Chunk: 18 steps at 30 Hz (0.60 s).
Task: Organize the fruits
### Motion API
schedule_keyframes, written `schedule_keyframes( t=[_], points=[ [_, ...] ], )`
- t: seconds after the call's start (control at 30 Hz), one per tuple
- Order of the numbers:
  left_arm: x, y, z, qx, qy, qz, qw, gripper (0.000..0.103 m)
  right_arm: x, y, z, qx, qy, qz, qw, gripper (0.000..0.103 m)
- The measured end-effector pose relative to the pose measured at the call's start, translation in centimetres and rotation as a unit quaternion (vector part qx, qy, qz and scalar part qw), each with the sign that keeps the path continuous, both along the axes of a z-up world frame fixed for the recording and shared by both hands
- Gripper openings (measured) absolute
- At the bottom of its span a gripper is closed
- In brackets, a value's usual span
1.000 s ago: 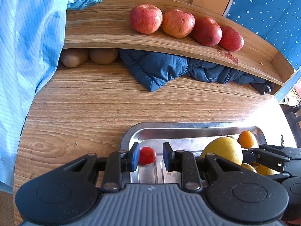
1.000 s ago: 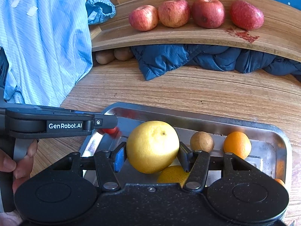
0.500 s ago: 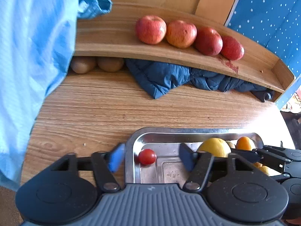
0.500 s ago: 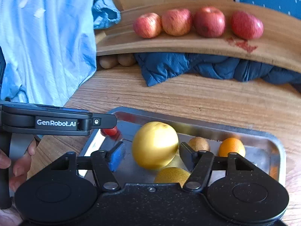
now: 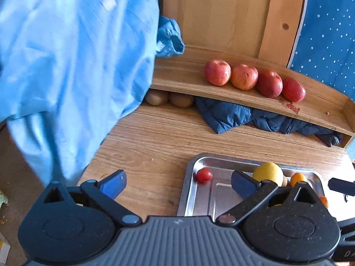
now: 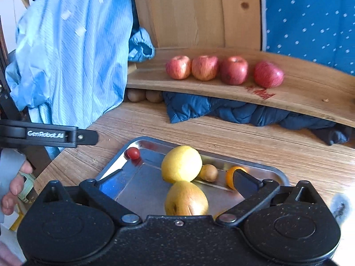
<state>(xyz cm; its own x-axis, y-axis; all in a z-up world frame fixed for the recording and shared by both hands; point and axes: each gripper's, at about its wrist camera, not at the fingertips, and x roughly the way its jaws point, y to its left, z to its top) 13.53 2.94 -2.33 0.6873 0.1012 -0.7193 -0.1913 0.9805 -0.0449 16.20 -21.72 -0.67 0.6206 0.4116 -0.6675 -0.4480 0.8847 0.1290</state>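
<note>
- Left gripper (image 5: 178,182): we see its jaws spread wide and empty, above the table edge and the tray's near left corner.
- Right gripper (image 6: 177,182): we see it wide apart, gripping nothing, above the metal tray (image 6: 255,164).
- Cherry tomato (image 5: 204,175): just ahead, between the left gripper's fingers, in the tray's far left corner.
- Large yellow citrus (image 6: 181,164): ahead of the right gripper, touching the yellow pear (image 6: 186,198) nearer to it.
- Kiwi (image 6: 209,172), orange (image 6: 231,176): ahead-right, in the tray.
- Four apples (image 6: 224,70): far ahead, in a row on the wooden shelf (image 6: 299,93).
</note>
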Motion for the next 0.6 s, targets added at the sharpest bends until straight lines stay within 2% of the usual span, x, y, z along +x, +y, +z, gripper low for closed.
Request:
schedule_keyframes(
  t=[0.27,0.47,0.6],
  points=[
    [-5.6,-2.0,1.1,0.039,-0.018,0.011,0.999,0.102,-3.8,-2.8,0.5,0.01,-0.022,-0.021,0.999,0.102],
    [-8.3,-2.4,0.9,0.023,-0.01,0.025,0.9994,0.102,-5.8,-4.9,1.3,0.014,-0.025,-0.03,0.999,0.102],
    [-9.2,-2.7,0.4,0.009,-0.001,0.018,0.9998,0.102,-6.5,-5.4,1.2,0.016,-0.014,-0.038,0.999,0.102]
  ],
)
